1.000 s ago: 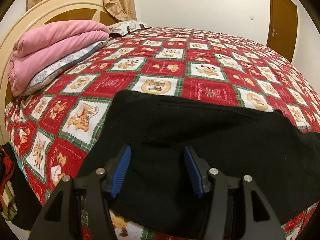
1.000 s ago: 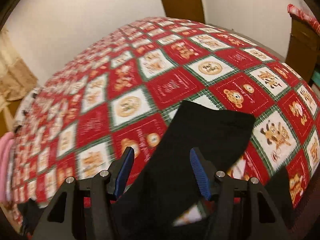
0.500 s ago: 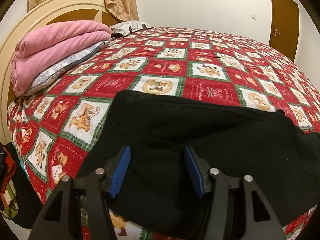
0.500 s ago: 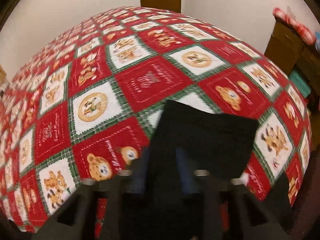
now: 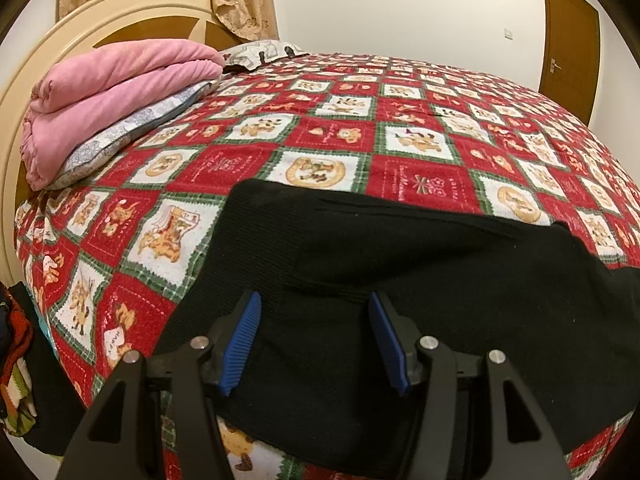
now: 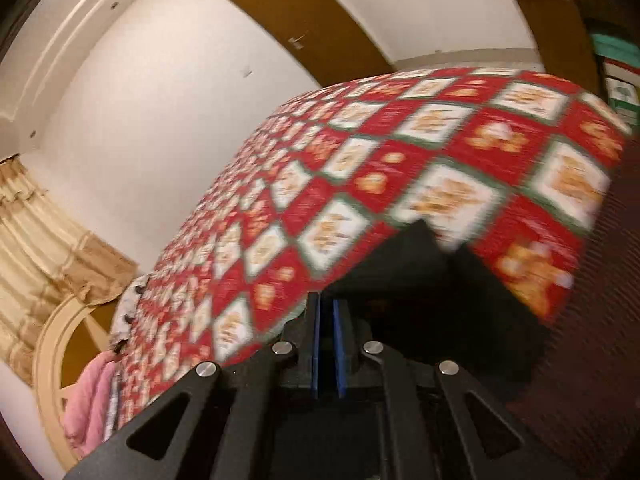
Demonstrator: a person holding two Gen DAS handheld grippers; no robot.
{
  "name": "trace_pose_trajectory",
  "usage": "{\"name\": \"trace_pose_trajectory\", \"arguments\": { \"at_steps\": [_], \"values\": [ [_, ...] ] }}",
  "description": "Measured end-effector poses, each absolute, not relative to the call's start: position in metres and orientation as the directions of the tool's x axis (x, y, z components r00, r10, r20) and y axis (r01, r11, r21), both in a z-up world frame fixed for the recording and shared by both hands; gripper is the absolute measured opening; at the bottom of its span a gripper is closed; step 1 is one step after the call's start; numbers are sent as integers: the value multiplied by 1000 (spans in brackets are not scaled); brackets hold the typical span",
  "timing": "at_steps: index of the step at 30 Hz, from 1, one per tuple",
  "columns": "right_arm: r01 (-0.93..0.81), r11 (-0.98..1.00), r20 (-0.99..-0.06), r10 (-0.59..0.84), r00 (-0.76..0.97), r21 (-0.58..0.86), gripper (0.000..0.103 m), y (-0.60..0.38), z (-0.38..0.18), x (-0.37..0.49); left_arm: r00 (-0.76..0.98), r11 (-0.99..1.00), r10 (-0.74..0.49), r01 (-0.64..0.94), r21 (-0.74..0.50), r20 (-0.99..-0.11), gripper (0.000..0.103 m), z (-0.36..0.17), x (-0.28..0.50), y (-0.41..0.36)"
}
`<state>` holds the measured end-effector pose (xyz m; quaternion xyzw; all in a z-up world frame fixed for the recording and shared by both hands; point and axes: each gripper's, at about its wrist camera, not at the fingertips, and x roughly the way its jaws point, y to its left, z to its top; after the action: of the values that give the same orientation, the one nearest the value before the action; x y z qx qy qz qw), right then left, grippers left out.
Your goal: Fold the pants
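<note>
The right gripper (image 6: 326,344) has its blue pads drawn almost together, with only a thin sliver between them; the black pants (image 6: 420,280) rise dark just ahead of the tips, and it looks as though a leg end is pinched there, though motion blur keeps the contact itself from being sure. The left gripper (image 5: 316,340) stands about half open over the wider, waist-side part of the pants (image 5: 400,280), its pads clear of the cloth and gripping nothing. The garment lies spread along the near edge of the bed, on the red, white and green patchwork quilt (image 5: 360,136), with its nearest margin draping over the side. The fabric appears to be a soft ribbed knit, light and limp, so it should sag and trail from any single pinch rather than hold its shape; it will likely drag on the quilt instead of sliding. A hem corner or the waistband edge seems the soundest hold, taken through all layers. Farther off, a folded pink blanket (image 5: 112,92) rests on a pillow (image 5: 132,132) by the cream headboard (image 5: 24,92).
</note>
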<state>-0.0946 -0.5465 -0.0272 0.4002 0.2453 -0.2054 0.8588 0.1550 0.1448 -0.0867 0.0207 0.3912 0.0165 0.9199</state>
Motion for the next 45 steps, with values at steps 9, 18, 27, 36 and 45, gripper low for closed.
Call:
{"name": "trace_pose_trajectory", "arguments": {
  "at_steps": [9,18,27,36,45],
  "values": [
    [571,434,-575,-138,806,697,8,-556,-59,-155,695,998,48,-12,55,-718,59,-87,154,145],
    [631,464,-620,-200,758,622,66,-555,-50,-127,687,1000,28,-10,28,-726,59,-82,150,150],
    [713,438,-727,-174,664,547,33,-570,-66,-82,699,996,-87,87,-37,-710,60,-68,128,128],
    [586,569,-631,-145,762,577,1,-549,-21,-100,704,989,-142,129,-71,-696,60,-56,124,119],
    [661,568,-731,-146,666,490,66,-529,-48,-99,704,975,-211,200,-96,-678,60,-46,114,97]
  ]
}}
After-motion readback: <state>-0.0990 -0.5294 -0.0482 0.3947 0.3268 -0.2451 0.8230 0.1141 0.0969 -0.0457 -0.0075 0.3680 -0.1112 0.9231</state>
